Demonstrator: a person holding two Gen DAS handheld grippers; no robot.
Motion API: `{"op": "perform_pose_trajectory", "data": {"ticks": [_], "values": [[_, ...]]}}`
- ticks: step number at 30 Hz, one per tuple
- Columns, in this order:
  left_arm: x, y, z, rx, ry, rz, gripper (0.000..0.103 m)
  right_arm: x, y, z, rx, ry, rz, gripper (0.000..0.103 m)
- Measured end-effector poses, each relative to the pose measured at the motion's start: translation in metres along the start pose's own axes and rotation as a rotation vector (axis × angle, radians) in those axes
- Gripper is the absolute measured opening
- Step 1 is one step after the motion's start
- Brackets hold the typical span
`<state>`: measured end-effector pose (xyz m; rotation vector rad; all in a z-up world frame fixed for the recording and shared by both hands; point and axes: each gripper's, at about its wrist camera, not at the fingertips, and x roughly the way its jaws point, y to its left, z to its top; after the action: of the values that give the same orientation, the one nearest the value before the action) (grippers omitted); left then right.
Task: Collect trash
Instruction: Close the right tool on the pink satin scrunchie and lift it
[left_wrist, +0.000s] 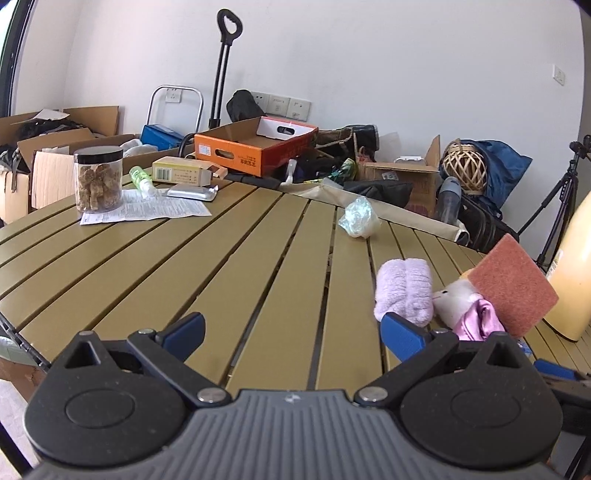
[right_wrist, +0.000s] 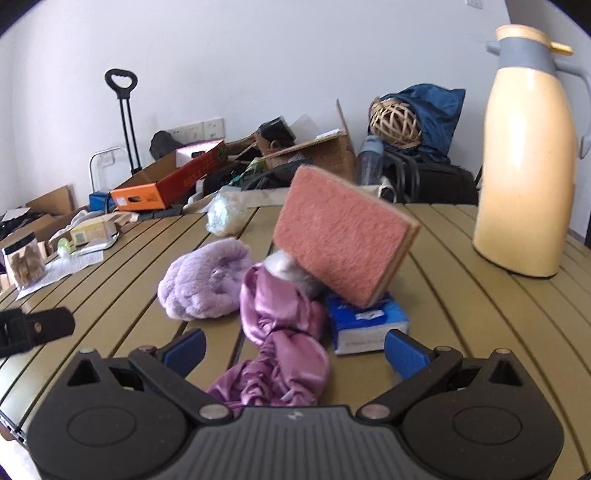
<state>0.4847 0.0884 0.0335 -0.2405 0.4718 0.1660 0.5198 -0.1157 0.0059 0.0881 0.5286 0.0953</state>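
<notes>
Blue-tipped left claw (left_wrist: 291, 334) and right claw (right_wrist: 295, 349) hover level, both spread wide, holding nothing.

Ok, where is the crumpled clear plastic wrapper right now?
The crumpled plastic wrapper lies on the slatted table near its far edge, beyond the fluffy lilac cloth, apart from it and from both hand-held grippers.

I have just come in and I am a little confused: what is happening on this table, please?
A person holds two grippers over a slatted table to collect trash. Both the left gripper and the right gripper are open and hold nothing. The right one faces a pile: purple satin cloth, fluffy lilac cloth, a tilted pink sponge and a blue tissue pack. Crumpled plastic lies farther away.
</notes>
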Motion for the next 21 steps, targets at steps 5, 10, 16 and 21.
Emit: {"op": "perform_pose_trajectory", "data": {"ticks": [5, 10, 16, 21], "values": [[0.005, 0.007, -0.001, -0.006, 0.023, 0.014, 0.103, 0.007, 0.005, -0.003, -0.017, 0.022, 0.011, 0.103], [0.004, 0.011, -0.004, -0.003, 0.031, 0.024, 0.103, 0.012, 0.006, -0.007, -0.007, 0.034, 0.010, 0.099], [0.002, 0.014, -0.005, 0.000, 0.034, 0.029, 0.103, 0.016, 0.008, -0.009, -0.002, 0.028, -0.001, 0.081], [0.001, 0.015, -0.006, 0.005, 0.038, 0.027, 0.103, 0.020, 0.002, -0.010, 0.020, 0.039, 0.003, 0.066]]}}
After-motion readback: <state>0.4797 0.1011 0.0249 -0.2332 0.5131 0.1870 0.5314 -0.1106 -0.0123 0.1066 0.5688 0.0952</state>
